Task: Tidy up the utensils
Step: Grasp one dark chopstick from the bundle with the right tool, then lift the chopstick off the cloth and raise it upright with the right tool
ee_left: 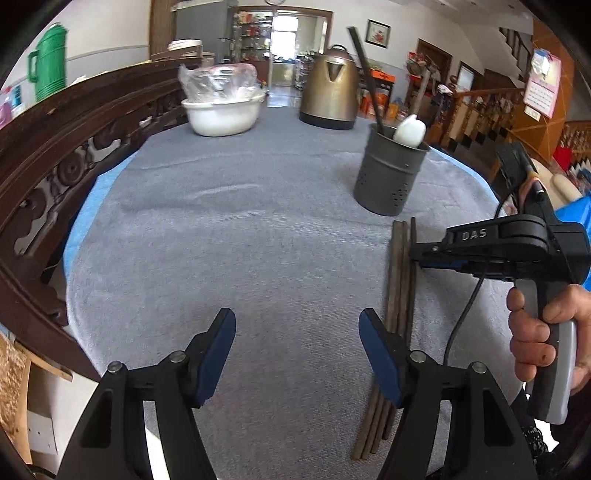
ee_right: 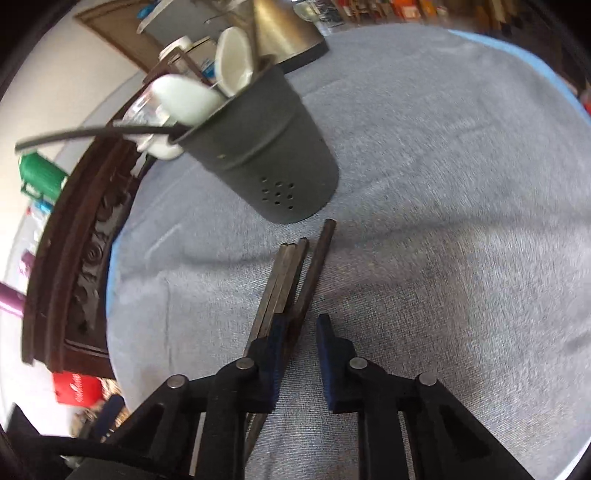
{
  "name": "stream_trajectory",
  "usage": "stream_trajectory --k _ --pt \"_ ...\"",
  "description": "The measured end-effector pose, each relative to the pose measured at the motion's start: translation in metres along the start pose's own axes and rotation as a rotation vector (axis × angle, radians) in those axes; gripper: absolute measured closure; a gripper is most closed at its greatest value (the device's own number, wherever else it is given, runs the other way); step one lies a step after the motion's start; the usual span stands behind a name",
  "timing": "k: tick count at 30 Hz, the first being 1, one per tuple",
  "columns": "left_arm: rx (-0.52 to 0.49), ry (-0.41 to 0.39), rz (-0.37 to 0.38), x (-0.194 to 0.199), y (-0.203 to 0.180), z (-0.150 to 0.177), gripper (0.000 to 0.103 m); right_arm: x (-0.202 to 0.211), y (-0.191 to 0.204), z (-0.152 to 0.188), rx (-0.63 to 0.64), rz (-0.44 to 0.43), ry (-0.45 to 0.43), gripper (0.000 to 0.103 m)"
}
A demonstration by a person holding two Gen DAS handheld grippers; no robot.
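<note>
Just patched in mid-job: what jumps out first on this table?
A bundle of dark wooden chopsticks lies on the grey cloth, with the right tool down at one of them. Just beyond stands a dark grey perforated metal utensil holder with white spoons inside; a brass-coloured kettle sits behind.

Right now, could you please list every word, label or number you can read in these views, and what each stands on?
"DAS": raised letters on the black body of the right tongs.
Wall calendar: print too small to read.
Red bag: white lettering too blurred to read.
Framed picture: no legible text.
</note>
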State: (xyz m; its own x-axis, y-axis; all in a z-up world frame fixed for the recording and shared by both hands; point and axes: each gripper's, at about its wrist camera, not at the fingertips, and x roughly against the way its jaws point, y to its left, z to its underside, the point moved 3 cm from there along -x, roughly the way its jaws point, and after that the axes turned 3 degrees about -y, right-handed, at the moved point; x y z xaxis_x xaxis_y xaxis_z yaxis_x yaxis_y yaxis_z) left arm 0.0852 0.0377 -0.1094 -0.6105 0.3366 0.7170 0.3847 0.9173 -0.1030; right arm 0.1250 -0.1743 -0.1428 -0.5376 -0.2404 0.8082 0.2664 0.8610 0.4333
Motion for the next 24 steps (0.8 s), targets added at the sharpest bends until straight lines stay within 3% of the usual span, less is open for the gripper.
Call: stream_trajectory --k 3,11,12,14,16,19,24 --pt "-0.047 0.029 0.046 -0.008 -0.012 -0.009 0.033 0.0 0.003 0.0 0.051 0.051 -0.005 0.091" --pt "-0.113 0.13 0.138 -0.051 -0.041 -0.03 0.033 0.018 -0.029 -0.007 0.042 0.104 -0.033 0.091" --pt "-0.111 0.148 0.152 -0.057 -0.043 -0.032 0.034 0.021 -0.035 -0.008 0.033 0.108 -0.036 0.091" --pt "-0.11 0.184 0.171 -0.07 -0.049 -0.036 0.048 0.026 -0.043 -0.011 0.027 0.116 -0.041 0.091" --pt "-0.103 0.216 0.174 -0.08 -0.053 -0.038 0.052 0.03 -0.051 -0.011 0.024 0.113 -0.039 0.091" --pt "-0.068 0.259 0.182 -0.095 -0.053 -0.039 0.055 0.031 -0.056 -0.011 0.023 0.096 -0.037 0.091" --pt "-0.067 0.254 0.186 -0.098 -0.058 -0.041 0.056 0.033 -0.056 -0.011 0.049 0.094 -0.05 0.09"
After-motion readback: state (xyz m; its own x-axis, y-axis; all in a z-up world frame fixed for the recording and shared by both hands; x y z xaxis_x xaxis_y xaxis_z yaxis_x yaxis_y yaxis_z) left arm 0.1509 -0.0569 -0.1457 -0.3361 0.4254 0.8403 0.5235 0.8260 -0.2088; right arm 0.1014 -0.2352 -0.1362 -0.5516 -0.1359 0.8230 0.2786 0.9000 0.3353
